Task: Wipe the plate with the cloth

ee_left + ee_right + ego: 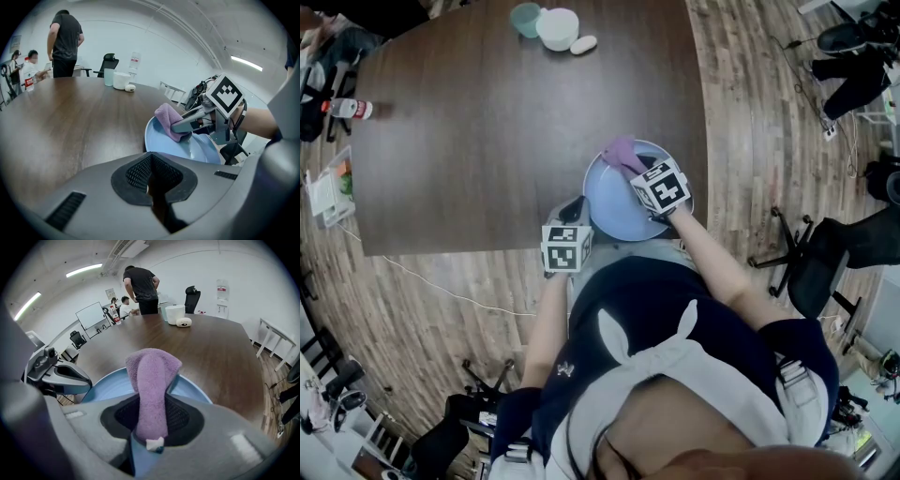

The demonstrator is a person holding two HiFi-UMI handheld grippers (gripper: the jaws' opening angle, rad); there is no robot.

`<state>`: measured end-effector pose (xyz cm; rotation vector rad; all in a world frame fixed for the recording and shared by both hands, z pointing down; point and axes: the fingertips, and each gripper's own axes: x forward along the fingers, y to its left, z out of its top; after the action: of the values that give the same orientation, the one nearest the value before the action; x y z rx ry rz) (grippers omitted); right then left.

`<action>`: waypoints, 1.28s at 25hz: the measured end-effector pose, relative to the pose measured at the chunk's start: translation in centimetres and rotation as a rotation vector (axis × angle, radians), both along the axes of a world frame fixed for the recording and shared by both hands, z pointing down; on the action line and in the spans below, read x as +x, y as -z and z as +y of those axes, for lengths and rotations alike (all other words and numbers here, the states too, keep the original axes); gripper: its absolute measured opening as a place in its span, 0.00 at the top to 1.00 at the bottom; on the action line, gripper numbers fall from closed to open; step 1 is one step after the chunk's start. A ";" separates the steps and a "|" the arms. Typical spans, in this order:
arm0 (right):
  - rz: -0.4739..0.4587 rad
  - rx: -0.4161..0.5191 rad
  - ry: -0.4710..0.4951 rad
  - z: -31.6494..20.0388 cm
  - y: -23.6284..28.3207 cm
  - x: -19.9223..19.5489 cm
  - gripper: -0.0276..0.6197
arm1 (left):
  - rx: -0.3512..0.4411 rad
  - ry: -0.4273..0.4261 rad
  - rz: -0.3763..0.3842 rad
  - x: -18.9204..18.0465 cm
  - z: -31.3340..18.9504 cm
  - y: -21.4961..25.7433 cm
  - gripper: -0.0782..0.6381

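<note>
A light blue plate [614,208] lies at the near edge of the dark wooden table [487,141]. My right gripper [637,167] is shut on a purple cloth [152,376], which sticks out past the jaws and rests on the plate's far rim [110,383]. My left gripper [575,208] sits at the plate's left rim, its jaws closed on the edge [150,157]. In the left gripper view the plate [197,150] lies ahead to the right, with the right gripper [180,125] pressing the cloth [166,117] onto it.
A teal cup [525,19], a white bowl [558,28] and a small white object [583,44] stand at the table's far end. A bottle [352,109] stands at its left edge. Office chairs [825,262] stand on the floor, and people [140,284] are at the far end.
</note>
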<state>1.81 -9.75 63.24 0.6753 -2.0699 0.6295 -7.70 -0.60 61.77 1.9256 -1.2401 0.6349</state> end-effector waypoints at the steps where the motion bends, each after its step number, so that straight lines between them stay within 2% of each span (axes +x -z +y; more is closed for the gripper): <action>1: 0.002 0.001 -0.004 0.0 0.0 0.2 0.77 | 0.000 0.000 0.000 0.0 0.0 0.0 0.88; 20: 0.097 0.034 -0.071 -0.6 0.1 4.2 0.76 | 0.000 0.001 0.004 -0.2 0.1 0.1 0.88; 32: 0.131 0.046 -0.081 -0.1 0.4 5.5 0.76 | 0.006 0.010 0.001 -0.2 0.1 0.1 0.88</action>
<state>7.30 -9.89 62.86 0.8089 -1.9483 0.5690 -7.93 -0.55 61.65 1.9232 -1.2509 0.6255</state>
